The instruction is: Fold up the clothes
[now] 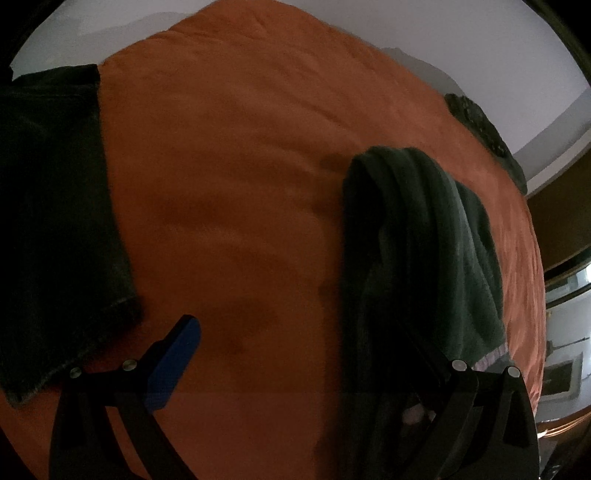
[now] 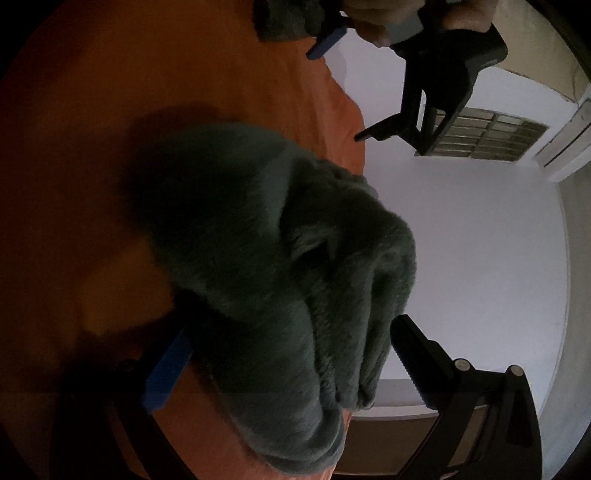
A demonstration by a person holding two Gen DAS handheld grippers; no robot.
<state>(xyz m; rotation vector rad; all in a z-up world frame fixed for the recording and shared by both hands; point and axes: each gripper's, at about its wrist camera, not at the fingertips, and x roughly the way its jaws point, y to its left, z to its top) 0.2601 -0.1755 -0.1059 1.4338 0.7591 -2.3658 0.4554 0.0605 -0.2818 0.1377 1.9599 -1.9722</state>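
**Green fleece garment bunched on an orange bedcover, both grippers spread**

The orange bedcover (image 1: 240, 192) fills most of the left wrist view and reaches back to a pale wall (image 1: 461, 33). The left gripper (image 1: 303, 354) hovers low over it with its jaws wide apart: the blue-padded finger (image 1: 173, 365) stands clear over bare cover, while the opposite finger is hidden under the bunched green fleece garment (image 1: 424, 240), which drapes over that side of the tool. Nothing is pinched between the two fingers. A dark folded garment (image 1: 51, 206) lies flat at the left edge of the cover, well apart from the fleece. A small dark patterned cloth (image 1: 480, 125) sits at the far right edge.

In the right wrist view the green fleece garment (image 2: 266, 266) lies in thick folds near the edge of the bedcover (image 2: 92, 110), heaped between the fingers of the right gripper (image 2: 291, 358). Those jaws also stand open, one finger on each side of the pile; whether they press on it cannot be told. The other gripper (image 2: 436, 74), held in a hand (image 2: 376, 18), appears at the top.
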